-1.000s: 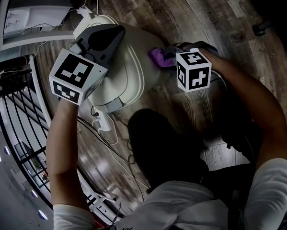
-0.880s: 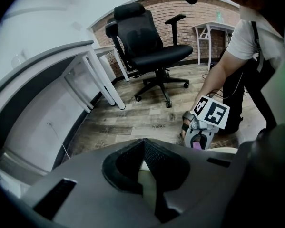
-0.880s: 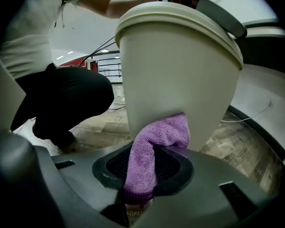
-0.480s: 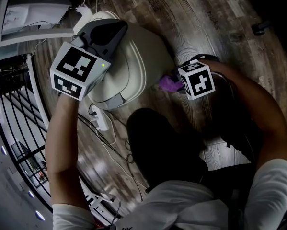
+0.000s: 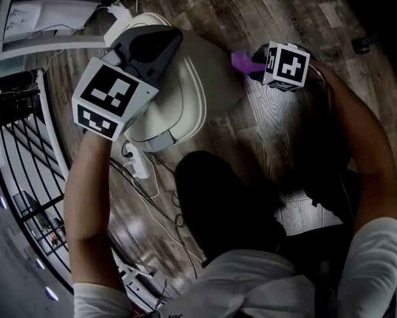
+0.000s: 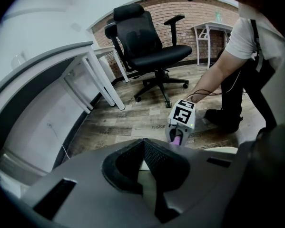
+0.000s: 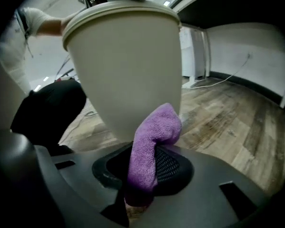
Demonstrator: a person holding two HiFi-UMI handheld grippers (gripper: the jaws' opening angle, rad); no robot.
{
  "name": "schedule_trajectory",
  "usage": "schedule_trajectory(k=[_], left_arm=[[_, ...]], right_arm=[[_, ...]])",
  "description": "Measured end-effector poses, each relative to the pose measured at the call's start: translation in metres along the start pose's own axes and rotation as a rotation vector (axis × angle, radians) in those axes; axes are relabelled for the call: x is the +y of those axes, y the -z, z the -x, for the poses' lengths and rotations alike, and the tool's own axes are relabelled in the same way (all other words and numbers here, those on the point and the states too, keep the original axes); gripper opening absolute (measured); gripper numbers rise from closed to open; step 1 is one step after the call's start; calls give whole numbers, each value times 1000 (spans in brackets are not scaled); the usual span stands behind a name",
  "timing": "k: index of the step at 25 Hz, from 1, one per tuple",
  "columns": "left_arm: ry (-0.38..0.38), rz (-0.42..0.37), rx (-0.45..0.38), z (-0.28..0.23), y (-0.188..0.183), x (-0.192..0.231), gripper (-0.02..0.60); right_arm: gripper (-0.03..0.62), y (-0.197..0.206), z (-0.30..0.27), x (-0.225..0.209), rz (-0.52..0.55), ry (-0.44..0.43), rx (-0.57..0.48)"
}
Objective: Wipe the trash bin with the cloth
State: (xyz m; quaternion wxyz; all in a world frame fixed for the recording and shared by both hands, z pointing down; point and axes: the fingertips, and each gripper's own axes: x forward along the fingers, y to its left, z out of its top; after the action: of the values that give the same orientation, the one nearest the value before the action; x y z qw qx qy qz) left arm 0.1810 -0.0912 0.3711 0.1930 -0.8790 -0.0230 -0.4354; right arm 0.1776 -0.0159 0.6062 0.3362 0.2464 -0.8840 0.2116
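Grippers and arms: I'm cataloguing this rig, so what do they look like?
The left gripper and right gripper have dark grey moulded bodies with black mesh-textured jaw pads, and each carries a white cube printed with black square markers. The person wears a white short-sleeved shirt; the forearms are bare.

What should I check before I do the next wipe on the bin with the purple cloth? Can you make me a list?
1. Cloth held: ok. The right gripper is shut on the purple cloth.
2. Cloth on the bin: ok. Its tip lies against the trash bin side wall.
3. Bin steadied: cannot tell. The left gripper, jaws together and empty, is over the lid, but contact does not show.
4. Lid shut: ok. It sits flat on the upright bin.
5. Floor by the wiped side: ok. The white cables lie on the bin's other side.
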Motion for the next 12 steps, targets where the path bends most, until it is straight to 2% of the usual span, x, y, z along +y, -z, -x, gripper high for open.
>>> schedule_trajectory(k=[3,5,8,12], left_arm=[[-3,1,1,0,-1,1,3],[-3,1,0,0,-2,1,3],[-1,4,-2,0,-2,2,3],[-3,13,-7,0,-4,3,3]], right_arm=[[104,1,-6,-53,43,208,32],[104,6,-15,-78,98,299,80],[104,5,-37,-100,146,365,90],[104,-11,-68,-113,144,374,29]])
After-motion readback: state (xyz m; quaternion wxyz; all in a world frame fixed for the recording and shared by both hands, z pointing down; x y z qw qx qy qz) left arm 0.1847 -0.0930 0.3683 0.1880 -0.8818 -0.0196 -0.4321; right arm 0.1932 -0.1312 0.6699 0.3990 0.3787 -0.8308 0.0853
